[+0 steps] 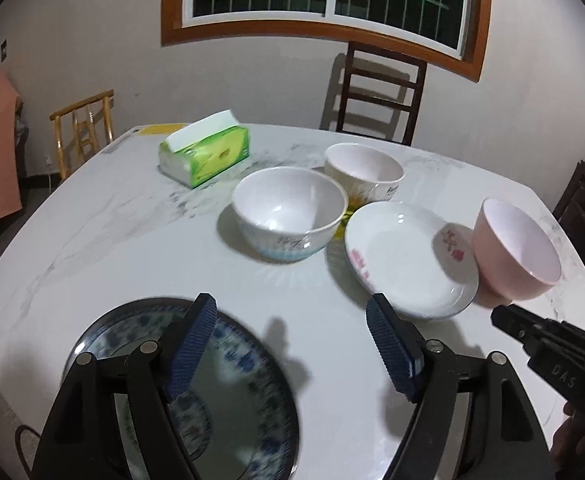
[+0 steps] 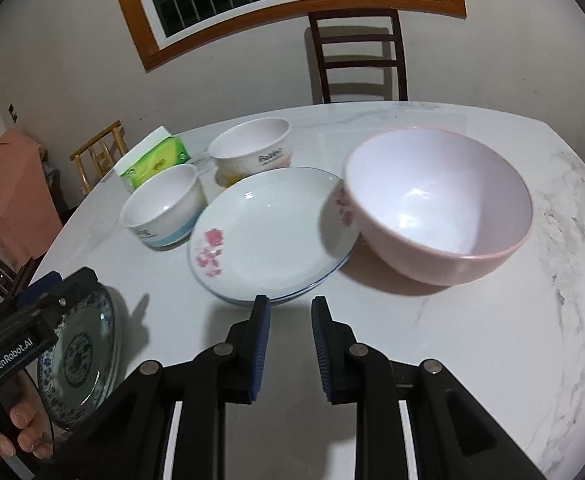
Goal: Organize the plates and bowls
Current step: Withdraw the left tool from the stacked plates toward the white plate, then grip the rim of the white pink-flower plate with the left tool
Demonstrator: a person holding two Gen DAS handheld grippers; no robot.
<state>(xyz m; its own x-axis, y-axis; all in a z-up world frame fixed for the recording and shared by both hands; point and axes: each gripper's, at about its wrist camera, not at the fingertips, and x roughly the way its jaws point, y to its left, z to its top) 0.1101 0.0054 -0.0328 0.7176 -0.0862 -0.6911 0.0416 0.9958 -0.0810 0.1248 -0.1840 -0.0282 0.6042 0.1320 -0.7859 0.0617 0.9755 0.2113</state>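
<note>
My left gripper (image 1: 292, 314) is open and empty, its left finger over a blue-patterned plate (image 1: 228, 392) at the table's near left; that plate also shows in the right wrist view (image 2: 80, 360). A white bowl with a blue base (image 1: 290, 212), a white bowl with a yellow print (image 1: 362, 170), a white plate with pink flowers (image 1: 404, 256) and a pink bowl (image 1: 516, 248) stand ahead. My right gripper (image 2: 290, 306) is empty with a narrow gap, just short of the flowered plate (image 2: 270, 232). The pink bowl (image 2: 438, 204) touches that plate's right rim.
A green tissue pack (image 1: 206, 152) lies at the far left of the white marble table (image 1: 112, 240). A dark wooden chair (image 1: 380, 92) stands behind the table, a bamboo chair (image 1: 84, 124) at the left. The right gripper's body (image 1: 552, 352) is close on my left gripper's right.
</note>
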